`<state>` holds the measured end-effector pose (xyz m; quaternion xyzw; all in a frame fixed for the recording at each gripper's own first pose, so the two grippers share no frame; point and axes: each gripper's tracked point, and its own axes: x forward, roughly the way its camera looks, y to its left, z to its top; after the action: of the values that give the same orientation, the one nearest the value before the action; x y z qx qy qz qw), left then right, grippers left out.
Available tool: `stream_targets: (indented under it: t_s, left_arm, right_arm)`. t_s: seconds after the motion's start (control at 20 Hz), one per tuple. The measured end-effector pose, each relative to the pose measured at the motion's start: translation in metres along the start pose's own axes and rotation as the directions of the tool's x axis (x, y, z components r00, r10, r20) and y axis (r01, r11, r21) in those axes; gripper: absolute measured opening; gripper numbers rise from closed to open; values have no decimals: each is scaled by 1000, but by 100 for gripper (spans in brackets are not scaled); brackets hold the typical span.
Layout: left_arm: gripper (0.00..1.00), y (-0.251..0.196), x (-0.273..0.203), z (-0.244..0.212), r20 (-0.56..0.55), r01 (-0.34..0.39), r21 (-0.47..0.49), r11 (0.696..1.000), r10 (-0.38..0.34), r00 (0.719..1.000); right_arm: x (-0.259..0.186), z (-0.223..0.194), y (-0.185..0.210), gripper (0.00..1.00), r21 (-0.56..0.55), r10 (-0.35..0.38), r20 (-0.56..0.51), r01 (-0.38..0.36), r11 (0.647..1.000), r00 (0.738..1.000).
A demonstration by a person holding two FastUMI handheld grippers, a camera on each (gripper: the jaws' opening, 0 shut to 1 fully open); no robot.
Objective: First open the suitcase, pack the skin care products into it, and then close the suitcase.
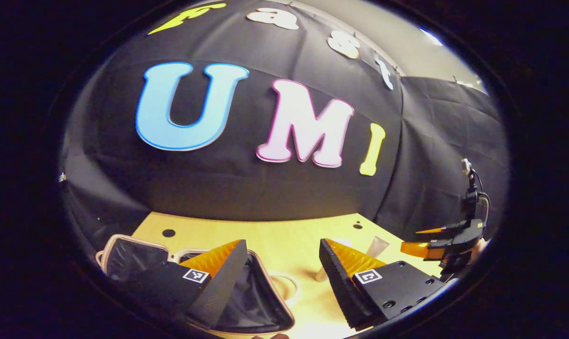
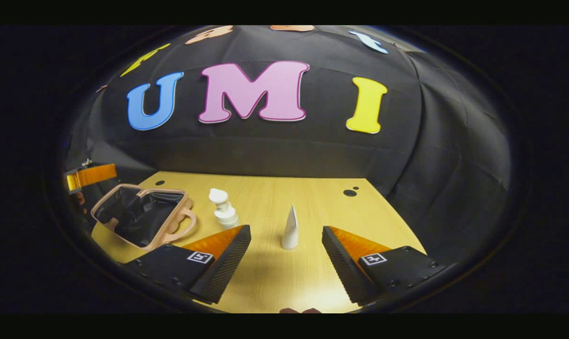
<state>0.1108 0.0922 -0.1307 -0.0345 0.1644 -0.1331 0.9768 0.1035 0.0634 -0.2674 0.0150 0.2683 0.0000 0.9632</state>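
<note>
Suitcase [image 2: 141,219] first, at the left edge of the surface [image 2: 275,278]: it lies open, its dark lining showing and its handle turned toward the middle. In the left gripper view the left gripper [image 1: 282,268] hangs over that open case with its fingers apart and nothing between them. Just beside the handle stands a pump bottle [image 2: 224,213], upright and not yet packed. Further along, near the middle of the surface, a white tube [image 2: 290,228] stands on its cap, tapering to a thin top (it looks easy to tip). The right gripper [image 2: 287,263] is lined up on it, fingers spread wide and empty, the tube ahead of the gap and apart from both fingers.

Opening looks done; the step in hand is probably picking up the tube. To do it well, go straight forward until the tube sits centred in the gap, close low on its wider body rather than the narrow top, and squeeze gently so it does not slip or fall toward the bottle. Lift before carrying it across to the case.
</note>
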Motion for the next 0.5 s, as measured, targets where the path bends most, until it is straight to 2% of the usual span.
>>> stream_targets:
  t_s: [0.1,0.25,0.4,0.5]
  left_arm:
    - [96,-42,27,-33,-79,30,7,1000,-30,996]
    - [97,-72,59,-73,-181,30,64,998,-18,983]
    - [97,-83,100,-106,-248,22,61,998,-6,969]
    - [96,-87,124,-119,-281,0,46,999,12,960]
  right_arm:
    - [18,-16,-1,97,-24,15,-32,-16,1000,999]
    - [44,-35,3,97,-45,70,-88,-74,996,994]
    - [74,-48,-3,94,-38,94,-118,-99,994,989]
    - [92,-54,-3,97,-13,107,-132,-109,994,985]
